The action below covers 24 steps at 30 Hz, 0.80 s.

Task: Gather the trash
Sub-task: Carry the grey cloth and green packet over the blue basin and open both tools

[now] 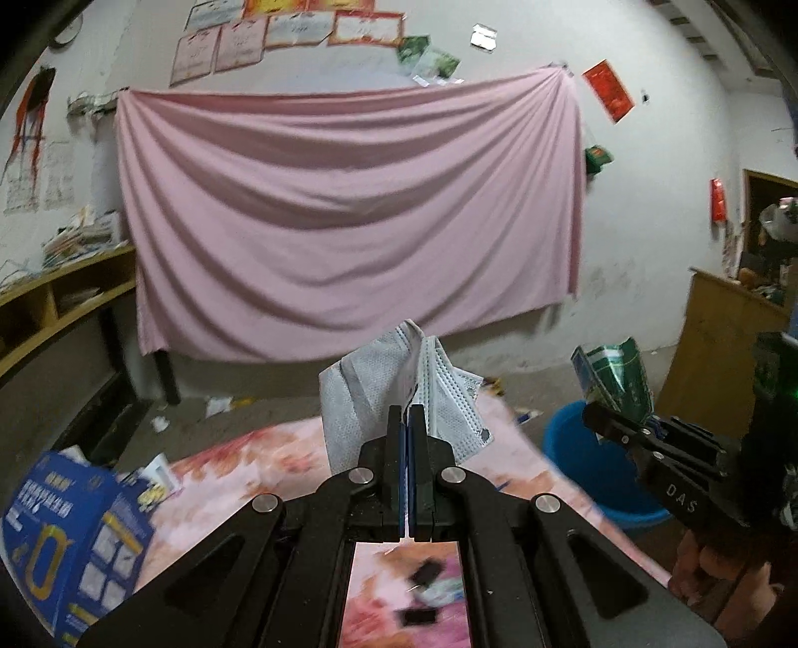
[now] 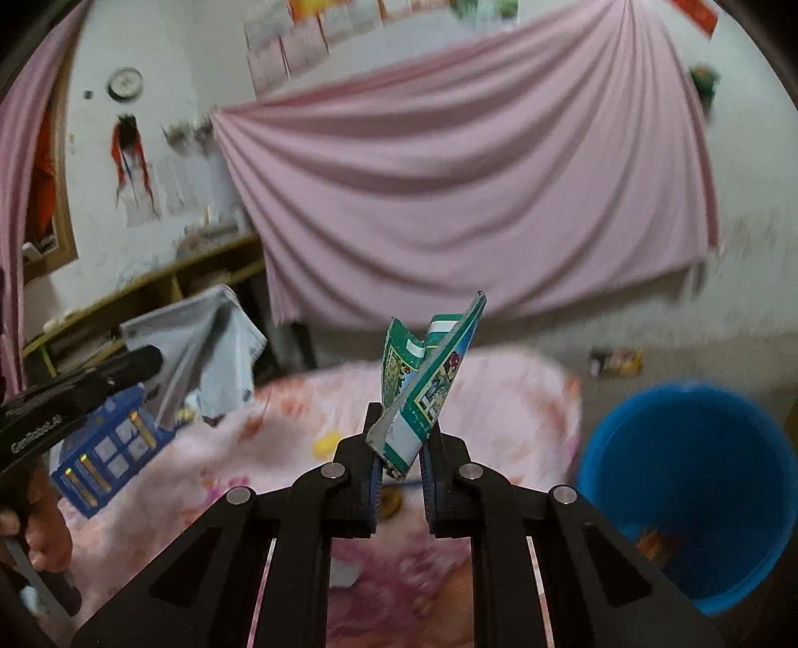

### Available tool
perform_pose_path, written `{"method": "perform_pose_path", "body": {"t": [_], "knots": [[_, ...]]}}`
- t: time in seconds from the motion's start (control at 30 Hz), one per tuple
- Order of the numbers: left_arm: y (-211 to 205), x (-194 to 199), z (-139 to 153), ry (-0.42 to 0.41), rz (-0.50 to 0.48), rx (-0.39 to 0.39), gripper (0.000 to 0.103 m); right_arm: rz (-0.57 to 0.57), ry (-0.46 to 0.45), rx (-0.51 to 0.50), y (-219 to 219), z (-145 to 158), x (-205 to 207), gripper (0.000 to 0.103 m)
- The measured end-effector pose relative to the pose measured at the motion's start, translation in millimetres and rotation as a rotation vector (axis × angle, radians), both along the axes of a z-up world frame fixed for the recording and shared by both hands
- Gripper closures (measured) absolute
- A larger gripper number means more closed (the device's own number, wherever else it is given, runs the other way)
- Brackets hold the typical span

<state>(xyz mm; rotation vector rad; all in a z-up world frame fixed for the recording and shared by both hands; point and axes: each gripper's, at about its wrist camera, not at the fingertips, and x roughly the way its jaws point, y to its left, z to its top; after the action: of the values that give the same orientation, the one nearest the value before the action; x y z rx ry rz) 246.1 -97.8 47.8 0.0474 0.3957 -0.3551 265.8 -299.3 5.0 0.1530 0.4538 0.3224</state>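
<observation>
Crushed green carton (image 2: 426, 384), long axis upright above the right gripper (image 2: 403, 461) pinching its base; left gripper (image 1: 408, 423) clamps face masks (image 1: 399, 389).

A: Back wall (image 1: 648, 209) is showing white plaster, scuffed. Pink sheet (image 1: 349, 224) is hanging across most of it, sagging in folds.
B: Above it?
A: Row of framed certificates (image 1: 279, 35) is sitting near the ceiling, red paper (image 1: 608, 89) is hanging to the right. Round clock (image 2: 125, 82) is hanging on the left.
B: Furniture?
A: Wooden shelf unit (image 1: 60, 294) is running along the left wall, papers piling on top. Wooden cabinet (image 1: 718, 344) is standing at right.
B: Floor?
A: Grey concrete floor (image 1: 239, 423) is carrying paper scraps. Light is looking dim and indoor.
</observation>
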Motion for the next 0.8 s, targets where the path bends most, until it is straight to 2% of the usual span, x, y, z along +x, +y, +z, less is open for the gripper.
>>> {"method": "perform_pose_path", "body": {"t": [0.13,0.3,0.6,0.8], "knots": [[-25.7,-0.1,9.7,-0.028,-0.062,-0.019,0.103,-0.055,-0.147,-0.002,-19.7,15.5,-20.5,0.092],[-64.0,4.8,15.1,-0.042,-0.143,-0.028,0.103,-0.141,-0.234,-0.006,-44.3,20.8,-35.3,0.092],[-127.5,17.4,10.3,-0.007,-0.270,-0.033,0.103,-0.298,-0.247,0.016,-100.0,16.8,-45.3,0.092],[-156.6,30.4,-2.0,0.080,-0.314,-0.044,0.103,-0.373,-0.214,0.043,-128.4,11.4,-46.3,0.090]]}}
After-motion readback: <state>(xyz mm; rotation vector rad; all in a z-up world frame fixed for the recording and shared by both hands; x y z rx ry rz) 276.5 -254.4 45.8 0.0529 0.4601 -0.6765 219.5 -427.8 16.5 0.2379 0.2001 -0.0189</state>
